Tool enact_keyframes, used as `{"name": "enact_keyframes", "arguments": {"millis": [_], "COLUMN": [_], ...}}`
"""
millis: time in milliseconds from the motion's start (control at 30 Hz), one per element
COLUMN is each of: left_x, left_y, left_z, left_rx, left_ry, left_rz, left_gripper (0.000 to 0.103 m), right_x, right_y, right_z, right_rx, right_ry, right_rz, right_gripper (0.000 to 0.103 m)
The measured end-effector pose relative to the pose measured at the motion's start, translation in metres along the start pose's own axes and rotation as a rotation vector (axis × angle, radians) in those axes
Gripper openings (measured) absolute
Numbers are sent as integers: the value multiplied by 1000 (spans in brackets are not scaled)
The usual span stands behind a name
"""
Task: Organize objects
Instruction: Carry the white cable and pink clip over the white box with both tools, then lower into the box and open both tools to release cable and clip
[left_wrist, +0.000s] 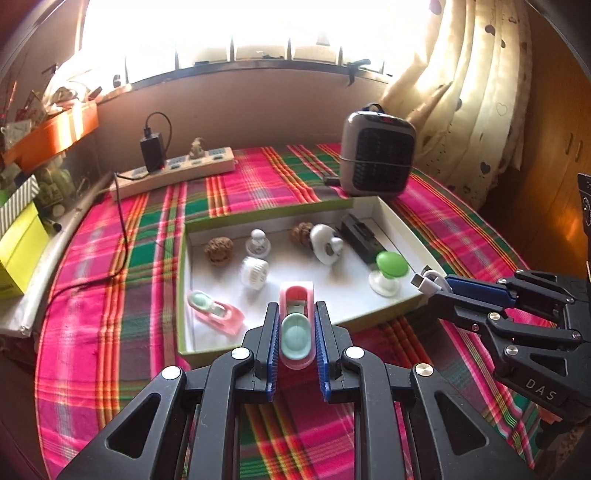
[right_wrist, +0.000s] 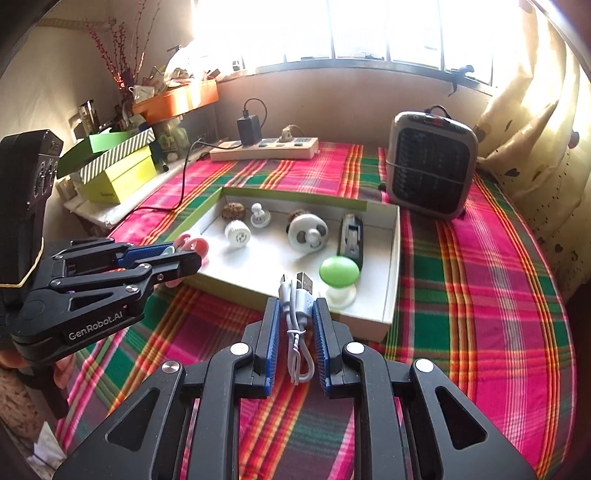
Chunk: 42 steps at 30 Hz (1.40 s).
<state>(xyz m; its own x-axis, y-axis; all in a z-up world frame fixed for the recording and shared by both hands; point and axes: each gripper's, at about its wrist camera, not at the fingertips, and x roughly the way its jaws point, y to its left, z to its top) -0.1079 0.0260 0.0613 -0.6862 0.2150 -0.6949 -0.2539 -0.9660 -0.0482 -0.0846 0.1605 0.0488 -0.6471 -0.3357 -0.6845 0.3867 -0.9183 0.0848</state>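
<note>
a plaid cloth (left_wrist: 110, 295) is covering the whole work surface, pink, green and orange. a grey heater (left_wrist: 376, 153) is standing at the far right of it, just behind the shallow white tray (left_wrist: 402, 221) with green outer walls. a beige power strip (left_wrist: 177, 170) is lying well behind the tray to the left, with a black adapter plugged in.

inside the tray a black clip-like object (left_wrist: 360, 236), a white round gadget (left_wrist: 327, 243), a green-capped mushroom piece (left_wrist: 389, 271), a second pink and mint clip (left_wrist: 216, 312), two brown walnuts (left_wrist: 219, 250) and two small white knobs (left_wrist: 255, 271) are lying apart.

the left gripper (left_wrist: 295, 334) is pinching a pink and mint clip (left_wrist: 295, 325) tight between its blue pads, hanging over the tray's near edge.

the right gripper (right_wrist: 295, 325) is squeezing a coiled white usb cable (right_wrist: 297, 314), its plugs reaching just over the tray's near wall beside the mushroom piece.
</note>
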Motion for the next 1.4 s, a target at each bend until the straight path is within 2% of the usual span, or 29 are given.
{"name": "enact_keyframes", "arguments": {"millis": [533, 867, 1400], "left_x": [29, 48, 66], "left_y": [17, 19, 21], "left_z": [11, 12, 6], "left_rx": [-24, -17, -28], "left_ry": [36, 72, 110], "left_rz": [22, 12, 14], "left_gripper": [16, 16, 16], "right_x": [44, 74, 95], "right_y": [0, -4, 0], "right_z": [36, 39, 37], "right_rx": [20, 36, -8], "right_ry": [53, 128, 168], "right_rz": [35, 47, -3], "right_gripper": [19, 19, 19]}}
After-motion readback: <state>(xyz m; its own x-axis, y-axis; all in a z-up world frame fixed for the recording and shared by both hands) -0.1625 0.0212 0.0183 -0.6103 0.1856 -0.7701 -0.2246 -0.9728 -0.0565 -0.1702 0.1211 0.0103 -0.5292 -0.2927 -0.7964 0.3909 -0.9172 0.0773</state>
